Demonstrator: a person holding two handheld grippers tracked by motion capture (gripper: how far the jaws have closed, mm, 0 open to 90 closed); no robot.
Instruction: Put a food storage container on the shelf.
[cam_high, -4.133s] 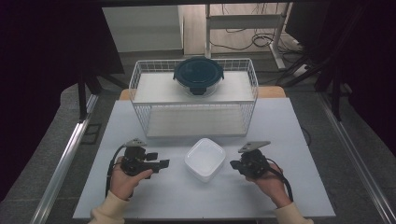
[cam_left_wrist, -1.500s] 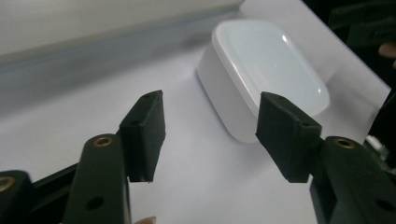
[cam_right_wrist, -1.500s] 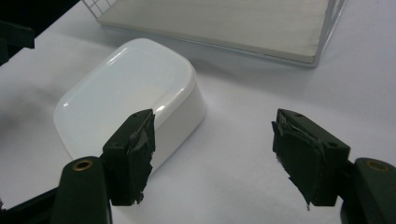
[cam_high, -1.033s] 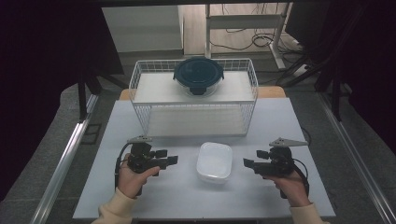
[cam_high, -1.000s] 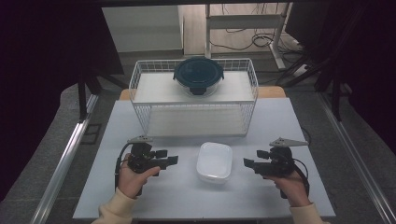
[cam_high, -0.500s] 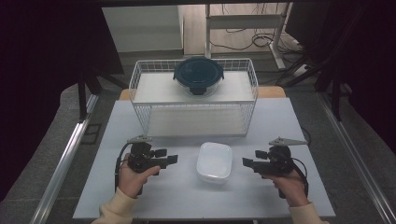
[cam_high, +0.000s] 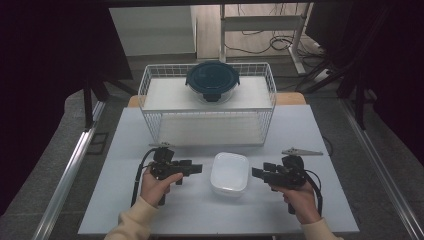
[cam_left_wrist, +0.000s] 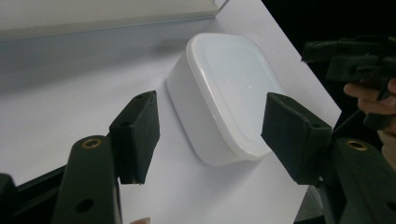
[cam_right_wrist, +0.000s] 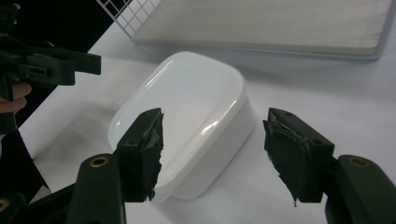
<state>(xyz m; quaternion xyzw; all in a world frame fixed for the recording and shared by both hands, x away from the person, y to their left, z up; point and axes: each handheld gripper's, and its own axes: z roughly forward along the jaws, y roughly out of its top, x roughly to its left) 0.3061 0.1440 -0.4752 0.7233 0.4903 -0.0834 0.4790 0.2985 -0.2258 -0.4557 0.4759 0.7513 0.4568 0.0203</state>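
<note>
**Both grippers line up on the white box**

Here we are at the table, and the white, rounded-square plastic container (cam_high: 229, 173) with its lid on sits flat on the pale tabletop (cam_high: 150, 125), near the front edge and right between the two hands. The left gripper (cam_high: 196, 169) points in from one side and the right gripper (cam_high: 257, 173) from the other, each levelled at a side wall of the box. That looks like a set-up for a two-sided approach, one tool to steady and one to work the lid, though that is a guess.

The left gripper's jaws stand apart with nothing between the pads; in the left gripper view the container (cam_left_wrist: 224, 98) lies just ahead of them, untouched. The right gripper's jaws have just been closing in a little, yet they are clear of the box too, with the container (cam_right_wrist: 187, 116) ahead of the worn pads and not pinched.

Behind the box stands a white wire basket (cam_high: 150, 92), and in it a round glass bowl with a dark blue clip lid (cam_high: 212, 80), well apart from the action. Nothing lies between either gripper and the container. The basket's front wall is the one thing to mind if the box gets lifted forward.
</note>
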